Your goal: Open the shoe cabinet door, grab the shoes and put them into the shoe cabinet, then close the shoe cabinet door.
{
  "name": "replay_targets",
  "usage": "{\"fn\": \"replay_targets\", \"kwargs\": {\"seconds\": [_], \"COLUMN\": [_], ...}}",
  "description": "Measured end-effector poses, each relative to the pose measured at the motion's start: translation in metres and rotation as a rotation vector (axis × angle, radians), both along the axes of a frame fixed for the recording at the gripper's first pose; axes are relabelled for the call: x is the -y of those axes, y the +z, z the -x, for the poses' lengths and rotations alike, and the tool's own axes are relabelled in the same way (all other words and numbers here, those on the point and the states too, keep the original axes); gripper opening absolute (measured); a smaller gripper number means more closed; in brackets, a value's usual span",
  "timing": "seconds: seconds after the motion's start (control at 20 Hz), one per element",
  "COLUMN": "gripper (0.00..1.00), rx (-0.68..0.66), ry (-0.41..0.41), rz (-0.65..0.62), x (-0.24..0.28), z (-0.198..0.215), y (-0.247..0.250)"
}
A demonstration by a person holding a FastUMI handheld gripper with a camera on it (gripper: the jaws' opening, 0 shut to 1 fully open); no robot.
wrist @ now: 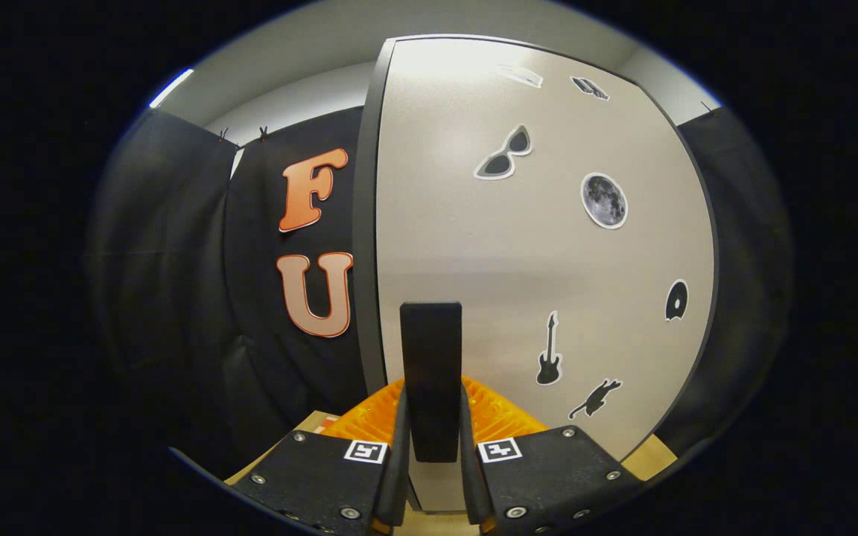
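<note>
The shoe cabinet door [518, 253] is a tall pale panel with a dark edge, dotted with small stickers: sunglasses, a moon, a guitar, a cat. It stands right in front of me. A dark upright bar handle [431, 357] sticks out from its lower left part. My gripper [433, 417] is shut on this handle, one finger pressing each side of the bar. The door's dark left edge [366, 223] runs beside the booth's black cloth. No shoes appear here.
Black cloth hangs to the left of the door and to its right. A pale ceiling shows above the door. A strip of tan floor [649, 458] lies below the door's right corner.
</note>
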State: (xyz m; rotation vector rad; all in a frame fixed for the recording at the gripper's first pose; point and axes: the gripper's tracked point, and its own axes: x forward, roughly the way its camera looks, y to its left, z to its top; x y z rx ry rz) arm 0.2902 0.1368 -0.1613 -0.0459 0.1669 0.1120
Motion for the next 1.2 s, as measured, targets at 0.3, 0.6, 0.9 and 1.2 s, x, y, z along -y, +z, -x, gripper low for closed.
{"fn": "replay_targets", "kwargs": {"seconds": [0.3,0.6,0.9,1.2], "gripper": [0.29,0.29,0.29,0.27], "rx": [0.006,0.007,-0.001,0.016], "ry": [0.005,-0.010,-0.033,0.025], "rz": [-0.001,-0.003,0.000,-0.020], "x": [0.011,0.034,0.066,0.106], "z": [0.041,0.083,0.121,0.153], "y": [0.007,0.014,0.019,0.025]}}
